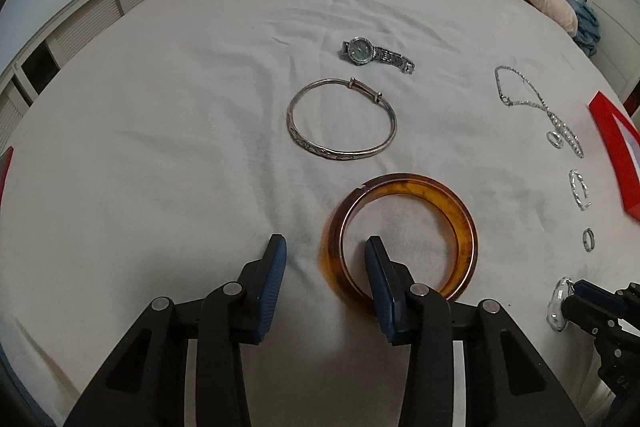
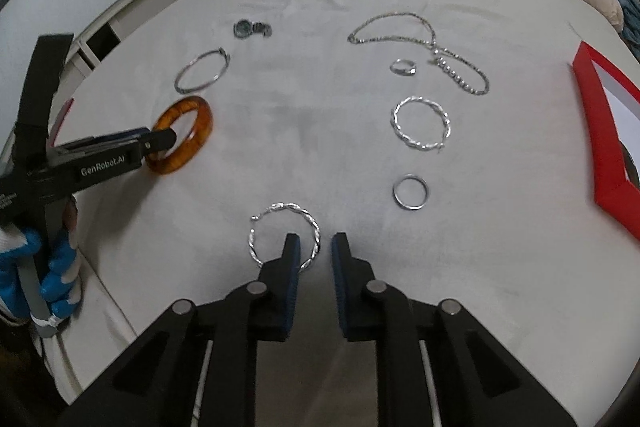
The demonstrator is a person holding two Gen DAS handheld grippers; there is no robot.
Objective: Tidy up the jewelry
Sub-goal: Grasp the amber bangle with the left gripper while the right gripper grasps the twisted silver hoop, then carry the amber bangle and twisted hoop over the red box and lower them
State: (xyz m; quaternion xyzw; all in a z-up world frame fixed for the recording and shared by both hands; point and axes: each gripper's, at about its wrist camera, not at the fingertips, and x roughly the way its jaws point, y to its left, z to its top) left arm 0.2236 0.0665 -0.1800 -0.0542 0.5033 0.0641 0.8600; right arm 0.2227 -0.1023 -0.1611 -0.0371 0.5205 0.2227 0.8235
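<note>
left gripper (image 1: pixel 325 259): jaws spread wide, straddling near wall of amber bangle (image 1: pixel 404 231); one finger inside the ring, one outside on the sheet. Not closed on it yet.
amber bangle: flat on white bedsheet (image 1: pixel 160 147), just this side of silver bangle (image 1: pixel 340 119); watch (image 1: pixel 374 54) beyond that. All three in a rough column, apart from each other.
left-side tip: close squarely on the wall, pads flat to the band; looks smooth and hard so may slip or pivot if pinched off-centre. Lift straight, keep clear of silver bangle.
right gripper (image 2: pixel 312 253): jaws partly spread, straddling the rim of twisted hoop earring (image 2: pixel 285 235) nearest; left finger inside the loop, right finger outside. Nothing pinched yet, by the look of it.
right-side tip: thin wire, sinks into soft sheet; go low and close slow, avoid grabbing fabric.
right column: plain ring (image 2: pixel 410 191), second twisted hoop (image 2: pixel 422 123), small ring (image 2: pixel 404 67), chain necklace (image 2: pixel 420 43) beyond, each apart.
far right: red box (image 2: pixel 600 131) at the bed edge, open; likely destination, can't confirm.
</note>
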